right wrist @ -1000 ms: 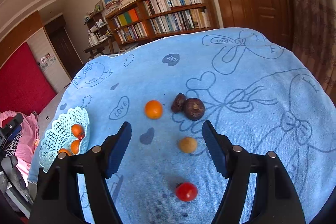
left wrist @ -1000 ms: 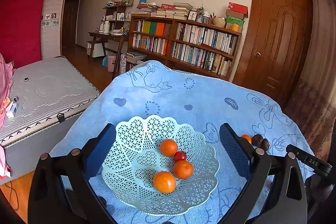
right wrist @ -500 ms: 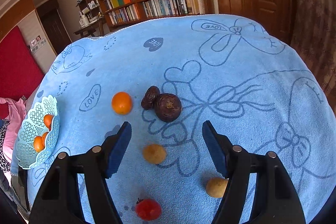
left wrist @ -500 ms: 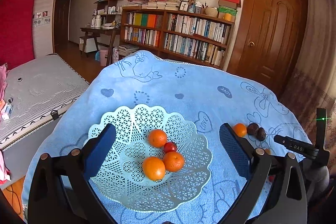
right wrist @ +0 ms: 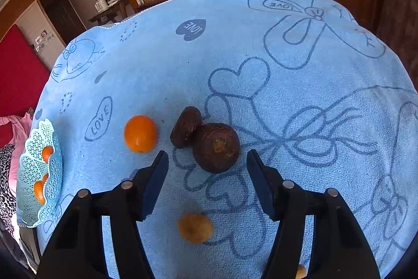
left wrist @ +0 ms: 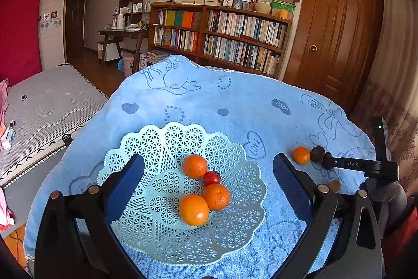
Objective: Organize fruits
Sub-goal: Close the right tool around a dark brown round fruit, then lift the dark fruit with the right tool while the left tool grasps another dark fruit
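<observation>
A pale green lattice basket (left wrist: 167, 145) (right wrist: 28, 179) sits on the blue towel and holds three oranges (left wrist: 193, 209) and a small red fruit (left wrist: 211, 177). My left gripper (left wrist: 209, 174) hovers open over it, holding nothing. In the right wrist view a round dark brown fruit (right wrist: 216, 147) lies just ahead of my open right gripper (right wrist: 207, 161), touching a smaller dark fruit (right wrist: 186, 126). A loose orange (right wrist: 140, 134) (left wrist: 301, 155) lies to their left. A small yellow-brown fruit (right wrist: 195, 227) rests below, between the gripper's fingers.
The blue towel (right wrist: 235, 56) covers the whole table. Another small yellow fruit (right wrist: 300, 271) peeks out at the bottom edge. Behind the table stand a bookshelf (left wrist: 219, 33) and a brown door (left wrist: 339, 25); a bed (left wrist: 44, 106) is at the left.
My right gripper has moved forward and down toward the dark fruits, which now look much larger; the red fruit has left its view. The left wrist view has shifted slightly over the basket.
</observation>
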Tool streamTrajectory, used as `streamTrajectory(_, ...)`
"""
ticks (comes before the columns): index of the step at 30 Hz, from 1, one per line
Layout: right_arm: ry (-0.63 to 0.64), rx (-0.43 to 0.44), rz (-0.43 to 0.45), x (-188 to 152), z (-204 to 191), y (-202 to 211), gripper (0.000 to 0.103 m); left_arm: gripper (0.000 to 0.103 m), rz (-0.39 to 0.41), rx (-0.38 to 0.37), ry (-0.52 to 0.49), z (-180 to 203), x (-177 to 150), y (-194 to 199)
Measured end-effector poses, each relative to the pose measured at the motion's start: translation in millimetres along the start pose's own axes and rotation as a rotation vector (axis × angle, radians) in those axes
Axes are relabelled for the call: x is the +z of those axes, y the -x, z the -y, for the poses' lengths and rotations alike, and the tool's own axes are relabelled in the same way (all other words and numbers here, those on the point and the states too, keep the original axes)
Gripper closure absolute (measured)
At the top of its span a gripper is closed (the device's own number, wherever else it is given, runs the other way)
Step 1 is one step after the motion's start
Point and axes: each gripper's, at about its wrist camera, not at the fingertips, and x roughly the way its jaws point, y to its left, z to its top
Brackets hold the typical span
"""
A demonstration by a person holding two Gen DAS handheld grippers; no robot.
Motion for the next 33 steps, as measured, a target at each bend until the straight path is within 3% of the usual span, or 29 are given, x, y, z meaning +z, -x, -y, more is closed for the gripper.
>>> streamTrajectory(8,-0.019,0.003,-0.024,2.8,10.5,-10.8,0.062,0.003,-0.026,0.001,-0.001,3.8,-3.9,-10.9)
streamTrajectory(22,-0.046,-0.004,0.091,-14.4,44.1,40.2,0.063,0.003,-0.094,-0.061,-0.074,58.7,-8.6,-45.2)
streamTrajectory(33,-0.069,-0.008,0.163,-34.8,76.6,69.6,0.063,0.003,-0.121,-0.115,-0.258,141.3,-9.0,-87.0)
